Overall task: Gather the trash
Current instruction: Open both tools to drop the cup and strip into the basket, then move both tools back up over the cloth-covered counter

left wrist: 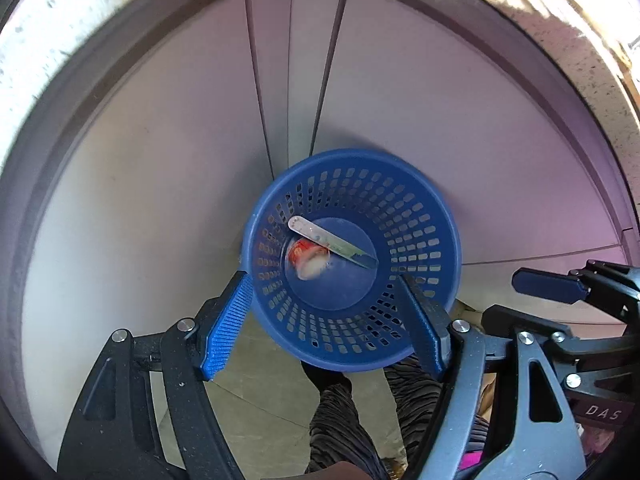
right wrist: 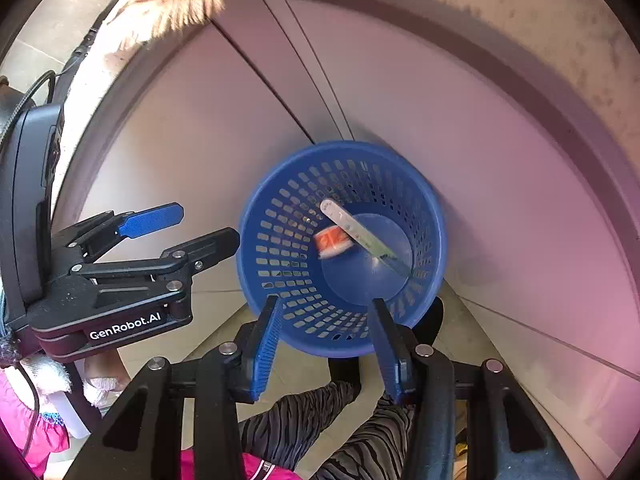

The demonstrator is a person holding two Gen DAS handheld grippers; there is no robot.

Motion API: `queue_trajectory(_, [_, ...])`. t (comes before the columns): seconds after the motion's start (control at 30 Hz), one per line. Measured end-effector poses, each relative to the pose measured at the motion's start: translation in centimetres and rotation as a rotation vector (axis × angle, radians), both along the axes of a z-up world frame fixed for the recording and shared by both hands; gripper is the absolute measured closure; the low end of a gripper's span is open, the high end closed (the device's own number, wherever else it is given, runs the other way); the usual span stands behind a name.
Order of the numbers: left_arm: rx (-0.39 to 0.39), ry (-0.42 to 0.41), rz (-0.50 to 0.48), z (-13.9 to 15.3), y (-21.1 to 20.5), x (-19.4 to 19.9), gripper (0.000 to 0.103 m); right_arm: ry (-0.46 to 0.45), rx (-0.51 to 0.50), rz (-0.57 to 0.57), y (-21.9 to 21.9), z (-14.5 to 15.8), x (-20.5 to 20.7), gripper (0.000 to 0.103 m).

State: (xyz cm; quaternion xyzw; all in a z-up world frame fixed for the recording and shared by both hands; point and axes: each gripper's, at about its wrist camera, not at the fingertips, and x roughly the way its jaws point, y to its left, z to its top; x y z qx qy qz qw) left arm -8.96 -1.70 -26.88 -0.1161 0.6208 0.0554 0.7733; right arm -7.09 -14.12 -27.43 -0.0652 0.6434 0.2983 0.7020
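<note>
From up here I look almost straight down into the blue basket, a round bin with slotted walls standing on the tiled floor right against pale cabinet doors. My left gripper hangs over its near rim with the jaws spread wide and nothing between the blue ribbed pads. My right gripper also sits above the near rim, its jaws apart and empty. The trash lies at the bottom of the basket: a long flat silvery strip leans from the inner wall down across the base, and a small red-and-white scrap lies just beside and partly under it; the scrap is blurred, so I cannot say what it is. Below the basket I see the person's legs in striped dark trousers and a bit of pink clothing.
</note>
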Motion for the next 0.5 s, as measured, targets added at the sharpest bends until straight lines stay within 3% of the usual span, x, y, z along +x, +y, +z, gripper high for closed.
queue_trajectory(0.5, [0.022, -0.138, 0.064, 7.6, 1.7, -0.1, 0.028, -0.102, 0.106, 0.04, -1.0, 7.9, 0.7, 0.03])
